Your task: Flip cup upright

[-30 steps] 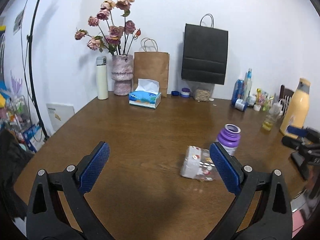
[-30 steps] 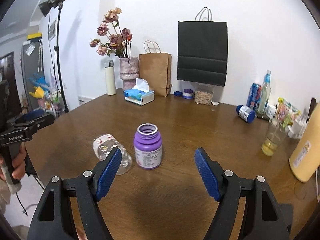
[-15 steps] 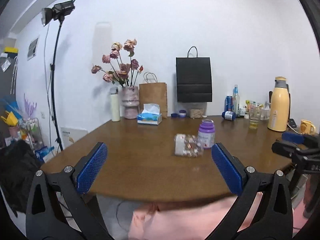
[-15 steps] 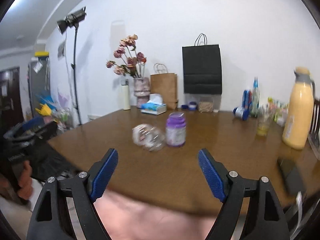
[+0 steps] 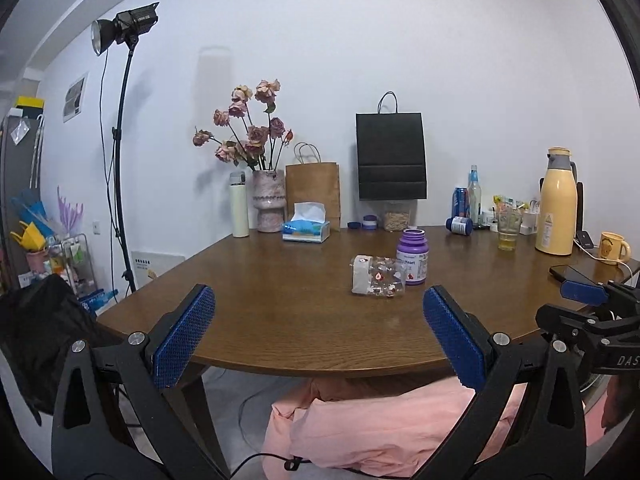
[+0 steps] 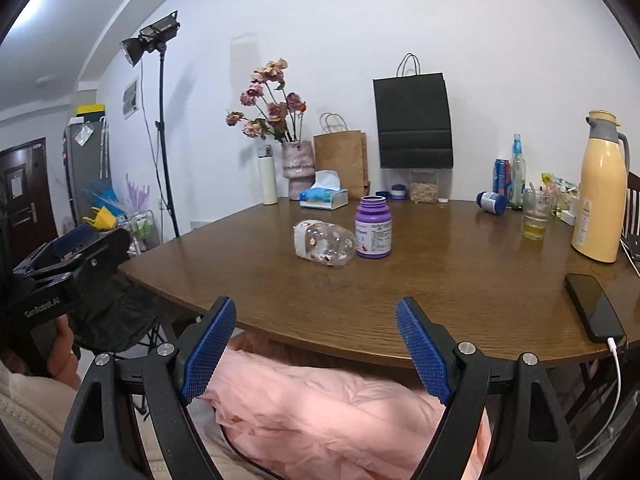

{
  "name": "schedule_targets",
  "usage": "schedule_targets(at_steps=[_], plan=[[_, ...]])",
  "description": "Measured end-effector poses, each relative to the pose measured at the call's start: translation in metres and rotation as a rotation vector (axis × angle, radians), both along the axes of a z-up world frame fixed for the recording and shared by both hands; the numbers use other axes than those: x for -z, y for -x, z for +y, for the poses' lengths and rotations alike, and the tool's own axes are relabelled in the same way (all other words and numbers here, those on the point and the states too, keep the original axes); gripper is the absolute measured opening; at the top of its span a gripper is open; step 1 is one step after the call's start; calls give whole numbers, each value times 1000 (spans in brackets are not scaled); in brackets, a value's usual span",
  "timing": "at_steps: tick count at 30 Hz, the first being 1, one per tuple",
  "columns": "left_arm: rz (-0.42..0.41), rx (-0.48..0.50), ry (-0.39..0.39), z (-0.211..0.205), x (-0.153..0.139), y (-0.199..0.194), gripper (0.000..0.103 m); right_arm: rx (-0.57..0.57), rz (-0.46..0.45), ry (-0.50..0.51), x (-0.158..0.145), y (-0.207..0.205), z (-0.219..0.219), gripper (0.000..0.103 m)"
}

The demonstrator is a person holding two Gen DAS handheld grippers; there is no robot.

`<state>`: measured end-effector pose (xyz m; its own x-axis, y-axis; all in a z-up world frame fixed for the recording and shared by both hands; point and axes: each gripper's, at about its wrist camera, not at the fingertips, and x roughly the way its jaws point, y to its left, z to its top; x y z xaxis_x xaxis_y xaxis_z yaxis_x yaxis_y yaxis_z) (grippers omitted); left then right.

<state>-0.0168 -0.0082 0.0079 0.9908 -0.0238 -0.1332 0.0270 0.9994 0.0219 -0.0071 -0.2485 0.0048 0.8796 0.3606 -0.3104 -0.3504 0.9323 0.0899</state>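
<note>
A clear plastic cup (image 5: 376,279) with small red prints lies on its side on the brown table (image 5: 280,312), right beside an upright purple bottle (image 5: 413,255). In the right wrist view the same cup (image 6: 324,243) rests left of the purple bottle (image 6: 373,226). My left gripper (image 5: 318,330) is open and empty, held off the table's near edge. My right gripper (image 6: 316,344) is open and empty too, back from the edge. Both are well short of the cup. The right gripper's body (image 5: 592,320) shows at the left view's right side.
Along the wall stand a vase of dried roses (image 5: 269,204), a tissue box (image 5: 306,230), a brown bag (image 5: 313,192) and a black bag (image 5: 391,162). A yellow flask (image 6: 602,208), a glass (image 6: 537,220) and a phone (image 6: 594,306) occupy the right. Pink fabric (image 6: 320,412) lies below the table edge.
Both grippers have pulled back and down from over the table to beyond its near edge. The cup and purple bottle have not moved.
</note>
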Motion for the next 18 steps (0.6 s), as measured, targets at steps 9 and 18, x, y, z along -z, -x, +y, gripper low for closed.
schedule_targets(at_steps=[9,18], plan=[[-3,2,1,1,1,2,103,-7,15,3,3,-1,3,86],[1,11,-1,3,2,2,103,-2,23,-8,5,-4,3,86]])
